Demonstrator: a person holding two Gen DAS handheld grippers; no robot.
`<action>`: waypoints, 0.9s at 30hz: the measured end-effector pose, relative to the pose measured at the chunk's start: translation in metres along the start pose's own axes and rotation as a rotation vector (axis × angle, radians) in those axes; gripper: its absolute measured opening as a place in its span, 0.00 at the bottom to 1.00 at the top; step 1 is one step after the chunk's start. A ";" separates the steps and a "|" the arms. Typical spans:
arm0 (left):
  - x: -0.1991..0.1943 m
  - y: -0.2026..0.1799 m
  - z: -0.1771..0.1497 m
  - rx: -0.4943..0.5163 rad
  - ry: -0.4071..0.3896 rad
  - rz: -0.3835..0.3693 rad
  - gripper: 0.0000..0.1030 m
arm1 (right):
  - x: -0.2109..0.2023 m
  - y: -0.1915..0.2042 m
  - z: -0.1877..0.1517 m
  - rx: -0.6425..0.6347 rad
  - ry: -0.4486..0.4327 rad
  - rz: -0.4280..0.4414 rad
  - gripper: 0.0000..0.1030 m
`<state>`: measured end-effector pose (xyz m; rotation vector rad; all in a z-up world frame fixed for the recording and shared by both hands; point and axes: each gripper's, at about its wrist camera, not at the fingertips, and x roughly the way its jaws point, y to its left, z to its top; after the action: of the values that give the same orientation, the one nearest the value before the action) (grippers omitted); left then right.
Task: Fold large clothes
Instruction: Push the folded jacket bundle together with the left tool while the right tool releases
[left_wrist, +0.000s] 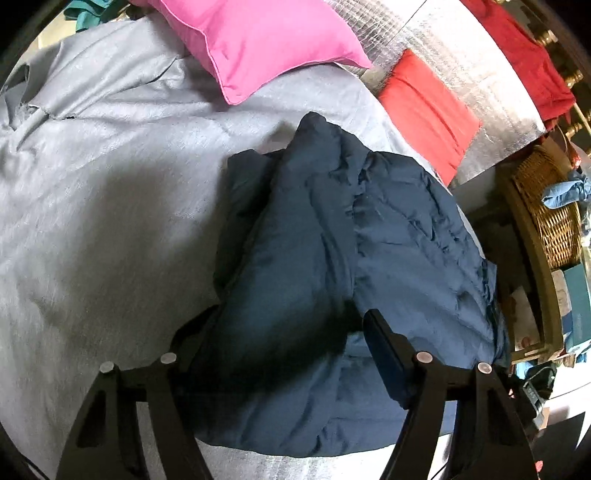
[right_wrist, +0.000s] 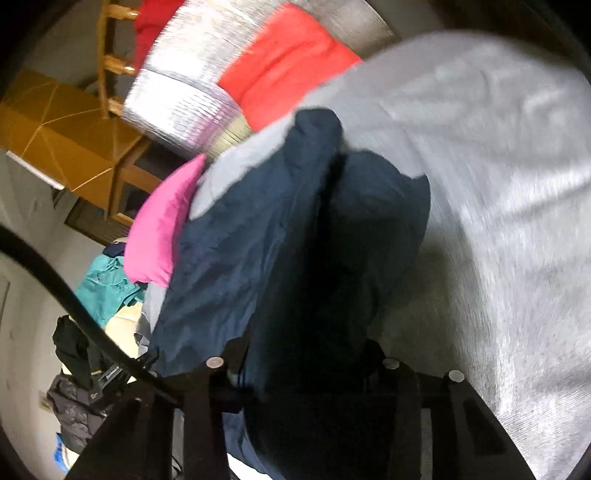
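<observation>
A bulky navy-blue quilted garment (left_wrist: 332, 240) lay heaped on a pale grey bedspread (left_wrist: 92, 221), directly ahead of both tools. The left gripper (left_wrist: 280, 332) stood wide, its fingers either side of a raised fold without visibly pressing it. The right gripper (right_wrist: 306, 354) was narrower, with dark cloth bunched between its fingers; blur hid whether it truly pinched. To fold well, each tool probably needed a firm hold on a matching edge, lifting evenly so the padding lay flat. Beyond the left tool sat a bright pink square cushion (left_wrist: 258, 40), near the garment's far end and likely to crowd it; a red cushion (left_wrist: 428, 110) and a woven wicker basket (left_wrist: 546, 206) stood off to its right.
</observation>
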<state>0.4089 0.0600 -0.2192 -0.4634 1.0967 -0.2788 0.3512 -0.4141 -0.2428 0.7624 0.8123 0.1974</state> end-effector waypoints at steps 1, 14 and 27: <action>0.003 0.002 0.000 -0.004 0.010 0.024 0.73 | 0.001 -0.003 0.000 0.002 0.001 -0.009 0.44; -0.057 0.000 -0.047 -0.001 -0.133 0.178 0.80 | -0.060 -0.030 -0.014 0.177 -0.103 -0.092 0.70; -0.053 0.009 -0.117 -0.194 -0.027 -0.122 0.80 | -0.059 -0.023 -0.105 0.356 -0.073 0.186 0.88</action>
<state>0.2800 0.0650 -0.2256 -0.7065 1.0755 -0.2737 0.2330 -0.3999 -0.2710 1.1760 0.7149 0.1917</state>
